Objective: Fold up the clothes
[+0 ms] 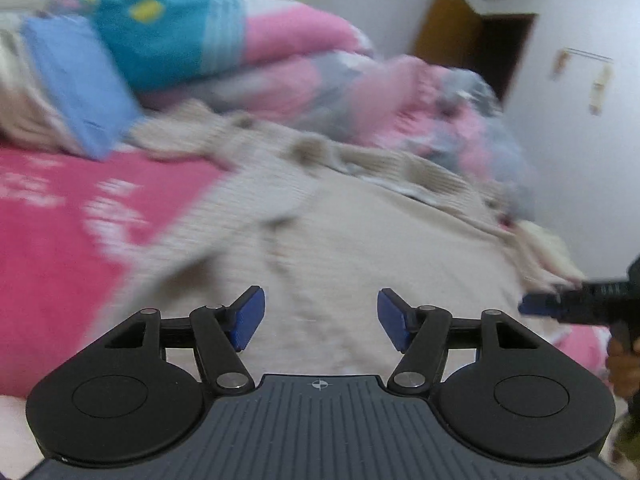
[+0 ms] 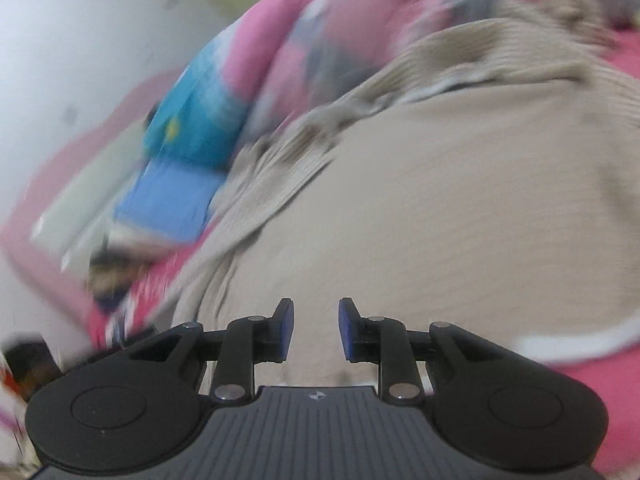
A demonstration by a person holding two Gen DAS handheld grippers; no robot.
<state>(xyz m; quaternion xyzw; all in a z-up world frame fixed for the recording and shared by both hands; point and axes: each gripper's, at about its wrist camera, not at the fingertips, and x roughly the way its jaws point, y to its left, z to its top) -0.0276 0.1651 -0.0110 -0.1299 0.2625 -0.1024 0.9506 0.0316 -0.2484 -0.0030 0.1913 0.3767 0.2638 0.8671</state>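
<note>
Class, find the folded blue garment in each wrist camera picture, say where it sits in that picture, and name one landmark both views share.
Left wrist view: the folded blue garment is at the upper left, leaning against the pile of bedding, beside the beige sweater.
Right wrist view: the folded blue garment is left of centre, at the sweater's left edge.
Shared landmark: the teal cloth with a yellow patch, directly above the blue garment.

Beige ribbed knit sweater [image 1: 360, 232] on soft pink printed cloth bedsheet [image 1: 52, 264]; matt black plastic fingers [image 2: 282, 330].
</note>
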